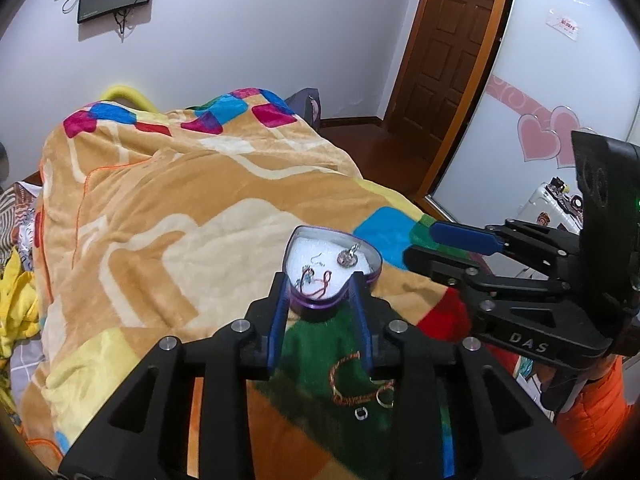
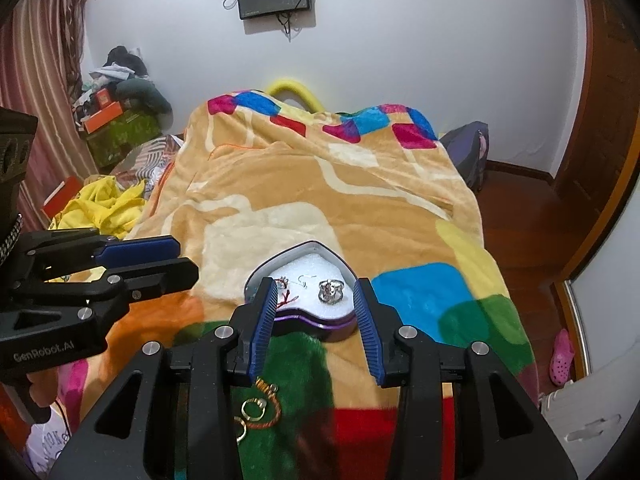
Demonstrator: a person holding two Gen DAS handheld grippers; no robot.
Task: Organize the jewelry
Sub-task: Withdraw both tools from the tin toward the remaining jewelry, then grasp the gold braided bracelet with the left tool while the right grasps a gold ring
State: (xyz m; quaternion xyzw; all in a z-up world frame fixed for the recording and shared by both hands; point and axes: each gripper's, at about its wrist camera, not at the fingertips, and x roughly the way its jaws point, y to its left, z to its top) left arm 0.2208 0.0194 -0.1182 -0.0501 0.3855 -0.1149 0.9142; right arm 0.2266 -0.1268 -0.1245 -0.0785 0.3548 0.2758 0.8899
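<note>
A purple heart-shaped tin (image 1: pixel 335 299) with white foam sits on the blanket; it also shows in the right wrist view (image 2: pixel 320 322). Inside lie a silver ring (image 2: pixel 330 291), a red cord piece (image 1: pixel 320 282) and a small earring (image 1: pixel 318 258). On the green patch in front lie an orange wire bracelet (image 1: pixel 346 380), gold hoops (image 2: pixel 252 410) and a small silver ring (image 1: pixel 361 414). My left gripper (image 1: pixel 320 280) is open and empty, just before the tin. My right gripper (image 2: pixel 316 286) is open and empty, its fingers on either side of the tin's near edge.
The colourful blanket (image 1: pixel 180 220) covers the bed. A yellow garment (image 2: pixel 102 204) and boxes lie left of the bed. A wooden door (image 1: pixel 448 40) and a heart-decorated wardrobe (image 1: pixel 560 80) stand to the right. A pink shoe (image 2: pixel 562 356) is on the floor.
</note>
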